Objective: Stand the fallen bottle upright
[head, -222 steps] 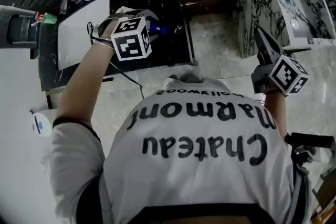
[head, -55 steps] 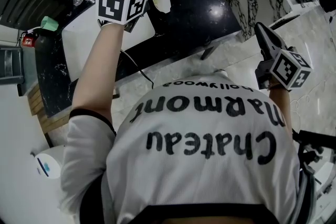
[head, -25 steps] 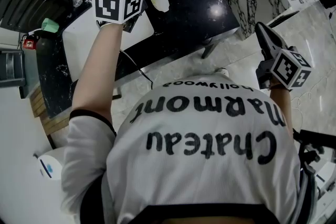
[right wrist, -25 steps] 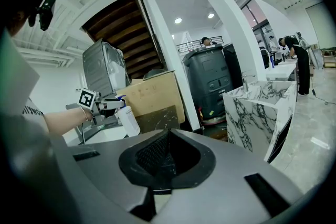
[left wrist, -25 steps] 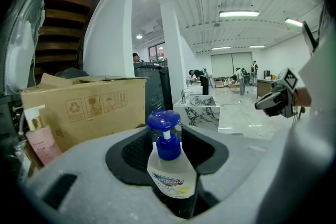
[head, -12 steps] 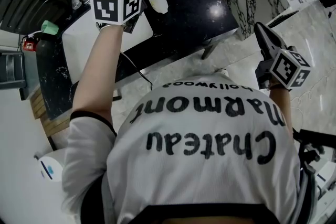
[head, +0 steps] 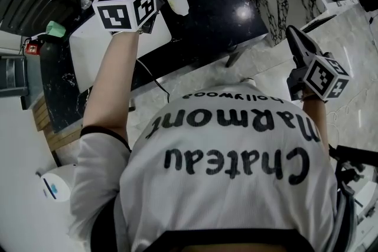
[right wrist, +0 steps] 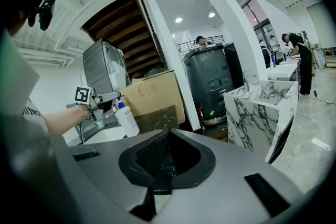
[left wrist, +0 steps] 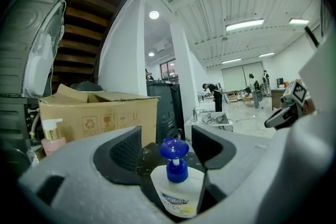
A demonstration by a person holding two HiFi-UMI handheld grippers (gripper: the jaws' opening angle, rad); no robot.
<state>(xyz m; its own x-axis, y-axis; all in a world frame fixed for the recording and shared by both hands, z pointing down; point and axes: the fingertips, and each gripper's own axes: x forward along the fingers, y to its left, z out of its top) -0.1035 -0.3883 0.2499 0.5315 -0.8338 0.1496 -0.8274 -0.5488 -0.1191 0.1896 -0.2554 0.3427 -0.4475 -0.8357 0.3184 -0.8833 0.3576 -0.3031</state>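
bottle (left wrist: 177, 192) is seen upright on worktop (head: 227, 6) at 12 o'clock | left gripper (left wrist: 168, 145) jaws just being opened, bottle between them unclamped | right gripper (right wrist: 167, 153) is held closed, empty, at 3 o'clock

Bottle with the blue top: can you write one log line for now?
bottle: upright | left gripper: jaws just been opening, bottle between, not squeezed | right gripper: shut, empty

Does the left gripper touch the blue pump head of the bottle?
Apart. Left gripper view: the left gripper, jaws just opened, leaves gaps on both sides of the pump head.
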